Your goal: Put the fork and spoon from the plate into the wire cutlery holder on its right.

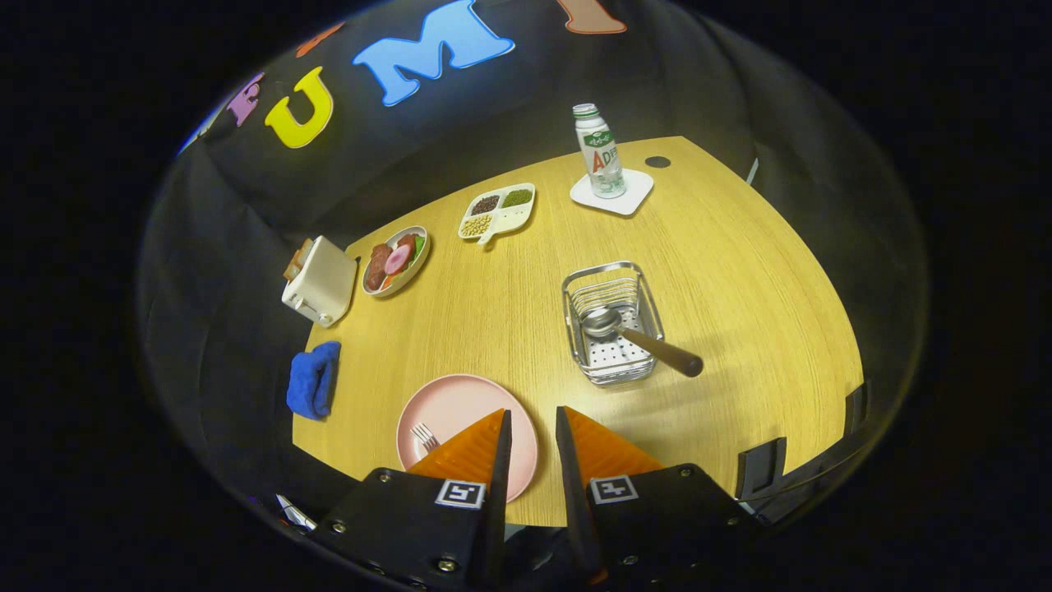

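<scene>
Gripper hangs high over the near edge of the table, fingers parted by a narrow gap, nothing between them. One spoon already lies in the wire cutlery holder, bowl down in the far part of the basket, brown handle sticking out over the near right rim. One fork left on the pink plate; tines show just left of the left finger, the rest hidden behind it.

Step in hand, by judgement: fetch the fork. Gripper should drop left and near onto the plate, open wider, straddle the handle crosswise and close on its middle so it does not pivot. Fork lies flat, so fingertips must scrape low without shoving the plate. When placing it, keep clear of the spoon handle.

Count: one plate of food, one divided dish with three fillings, one bottle on one white coaster, one toaster, one blue cloth at the left edge
</scene>
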Motion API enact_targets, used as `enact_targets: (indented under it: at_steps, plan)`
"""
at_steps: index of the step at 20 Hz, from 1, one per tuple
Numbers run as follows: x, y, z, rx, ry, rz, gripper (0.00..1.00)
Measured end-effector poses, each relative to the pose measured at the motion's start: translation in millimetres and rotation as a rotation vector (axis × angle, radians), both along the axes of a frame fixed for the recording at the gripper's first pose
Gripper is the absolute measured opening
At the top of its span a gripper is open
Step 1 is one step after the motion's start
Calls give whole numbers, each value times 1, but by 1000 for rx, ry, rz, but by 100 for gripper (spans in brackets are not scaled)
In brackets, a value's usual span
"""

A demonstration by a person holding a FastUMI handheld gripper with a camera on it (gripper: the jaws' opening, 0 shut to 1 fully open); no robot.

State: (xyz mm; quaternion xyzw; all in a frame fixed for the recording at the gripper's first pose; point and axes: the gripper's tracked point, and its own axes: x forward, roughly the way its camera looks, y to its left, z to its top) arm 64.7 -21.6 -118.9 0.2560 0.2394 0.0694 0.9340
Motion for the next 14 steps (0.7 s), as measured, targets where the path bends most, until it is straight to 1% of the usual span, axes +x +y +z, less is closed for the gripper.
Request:
enact_targets:
  at_steps: [9,14]
  plan:
    - [-7,52,-21,-37,28,107,32]
    - [-14,90,-33,-67,51,192,32]
